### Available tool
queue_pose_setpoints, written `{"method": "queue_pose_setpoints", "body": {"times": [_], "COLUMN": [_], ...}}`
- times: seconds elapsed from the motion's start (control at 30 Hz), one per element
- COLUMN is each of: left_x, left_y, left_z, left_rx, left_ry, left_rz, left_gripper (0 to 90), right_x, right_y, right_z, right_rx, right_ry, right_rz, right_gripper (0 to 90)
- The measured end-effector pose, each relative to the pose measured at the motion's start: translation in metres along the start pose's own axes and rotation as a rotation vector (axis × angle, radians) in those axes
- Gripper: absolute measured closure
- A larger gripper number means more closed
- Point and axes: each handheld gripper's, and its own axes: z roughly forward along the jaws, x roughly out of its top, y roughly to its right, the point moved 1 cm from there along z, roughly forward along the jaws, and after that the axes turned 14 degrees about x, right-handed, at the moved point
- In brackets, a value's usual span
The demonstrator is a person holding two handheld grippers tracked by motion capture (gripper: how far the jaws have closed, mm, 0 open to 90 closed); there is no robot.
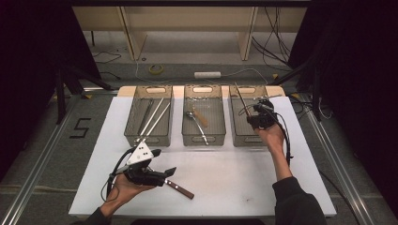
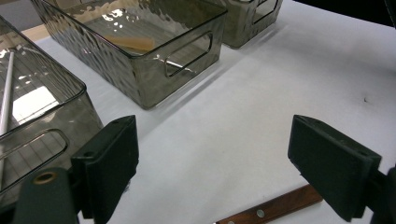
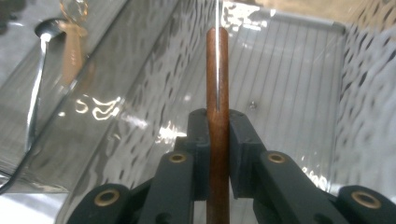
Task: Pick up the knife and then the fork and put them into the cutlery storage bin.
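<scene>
left gripper (image 1: 162, 172): jaws spread, hovering just above wooden-handled knife (image 1: 179, 188) on white table (image 1: 225, 183) | right gripper (image 3: 218, 135): pinching brown-handled knife (image 3: 217, 84), held over right bin (image 1: 244, 133) | spoon (image 1: 196, 123) in middle bin (image 1: 202, 136)

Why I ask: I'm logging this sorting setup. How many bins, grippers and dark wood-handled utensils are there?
Grey bins: 3
Grippers: 2
Dark wood-handled utensils: 2
Total: 7
</scene>
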Motion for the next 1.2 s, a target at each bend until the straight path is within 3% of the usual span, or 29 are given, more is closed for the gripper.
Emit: {"method": "queue_pose_setpoints", "body": {"times": [0.43, 0.53, 0.7, 0.93, 1.13, 1.2], "left_x": [0.0, 0.0, 0.001, 0.001, 0.001, 0.001], "left_y": [0.001, 0.001, 0.0, 0.001, 0.0, 0.0], "left_z": [0.001, 0.0, 0.0, 0.0, 0.002, 0.002], "left_rx": [-0.002, -0.004, -0.003, -0.003, -0.006, -0.009], "left_ry": [-0.006, -0.004, -0.005, -0.007, -0.019, -0.023], "left_rz": [0.001, 0.003, 0.001, -0.001, 0.004, 0.004], "left_gripper": [15.8, 15.8, 15.8, 15.8, 15.8, 15.8], "right_x": [0.0, 0.001, 0.002, -0.003, -0.017, -0.024], "right_y": [0.001, 0.001, -0.004, -0.016, -0.034, -0.04], "right_z": [0.009, 0.007, -0.002, -0.025, -0.047, -0.052], "right_rx": [-0.009, 0.036, 0.058, 0.103, 0.148, 0.183], "right_ry": [-0.023, -0.004, 0.015, 0.053, 0.095, 0.105], "right_rz": [0.031, 0.044, 0.008, -0.062, -0.16, -0.182], "right_gripper": [80.1, 69.0, 58.6, 51.0, 43.7, 42.7]}}
